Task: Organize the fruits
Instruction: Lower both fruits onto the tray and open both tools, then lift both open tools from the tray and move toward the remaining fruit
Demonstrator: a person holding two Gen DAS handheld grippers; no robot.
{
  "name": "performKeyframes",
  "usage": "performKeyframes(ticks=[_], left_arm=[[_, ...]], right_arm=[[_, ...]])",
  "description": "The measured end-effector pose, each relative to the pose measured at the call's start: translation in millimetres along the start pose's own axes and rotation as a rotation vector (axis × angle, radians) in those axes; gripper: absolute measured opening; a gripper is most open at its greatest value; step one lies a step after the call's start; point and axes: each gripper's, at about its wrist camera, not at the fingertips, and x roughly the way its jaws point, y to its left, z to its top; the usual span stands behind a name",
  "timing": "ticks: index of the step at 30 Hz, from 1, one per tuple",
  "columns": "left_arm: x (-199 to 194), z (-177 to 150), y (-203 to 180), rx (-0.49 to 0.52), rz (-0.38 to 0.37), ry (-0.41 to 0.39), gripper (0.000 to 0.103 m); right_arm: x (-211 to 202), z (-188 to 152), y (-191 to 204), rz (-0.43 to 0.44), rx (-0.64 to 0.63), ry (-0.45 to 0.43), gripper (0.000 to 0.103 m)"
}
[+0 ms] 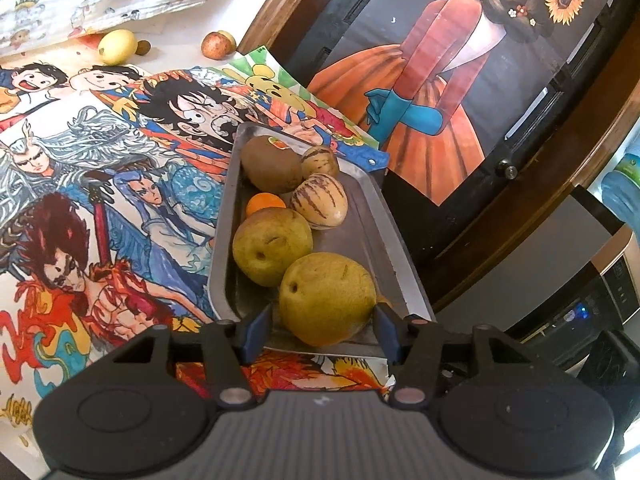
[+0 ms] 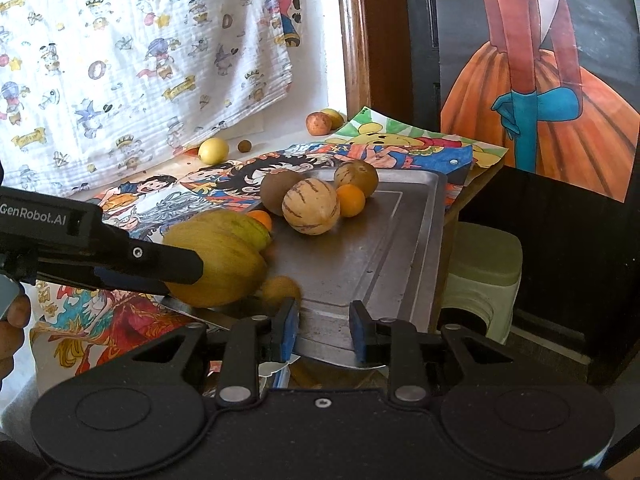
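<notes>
Half-hidden orange [image 1: 265, 202] behind pears [image 1: 272, 245]

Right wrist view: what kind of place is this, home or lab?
Likely a home room, not a lab: a cartoon-print cloth hangs on the wall, hand-coloured drawings cover the table, and a wood-framed door carries a painted poster.

A white cloth [image 2: 132, 64] printed with small cartoon figures hangs behind the surface [image 1: 180, 42], its lower edge reaching the surface's far side. Sheets of colourful cartoon drawings [image 1: 100, 184] cover most of the surface, overlapping one another; a sheet with a yellow bear [image 1: 272, 84] lies at the far corner. A large painting of a figure in an orange skirt with blue gloves [image 1: 432, 112] stands against a dark panel framed in brown wood [image 1: 280, 4]. Below the surface's edge sits a pale green plastic stool [image 2: 484, 264]
</notes>
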Motion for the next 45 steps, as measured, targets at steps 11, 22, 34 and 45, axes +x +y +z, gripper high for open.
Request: performKeyframes(ticks=[11,22,34,45], left_arm=[[-12.4,-3.9,0.9,-0.014,0.044,-0.007,0.073],[-48.1,-10.0,2.4,0.018,0.121,-0.089,0.095],[-79.1,-16.5,14.4,0.087,0.330,-0.134,0.102],[-103.7,-15.5,54.5,0.055,0.532,-0.107,0.102]], right_arm=[[-13.4,-0.8,7.7,-0.034,0.008,-0.026,0.057],[-42.2,5.2,27.3,-0.090,0.014,-0.035,0.100],[-47.0,8.6,64.5,-0.046,-0.009,0.038,0.102],[-38.8,17.4,105.6,0.014,-0.064,0.091,0.102]])
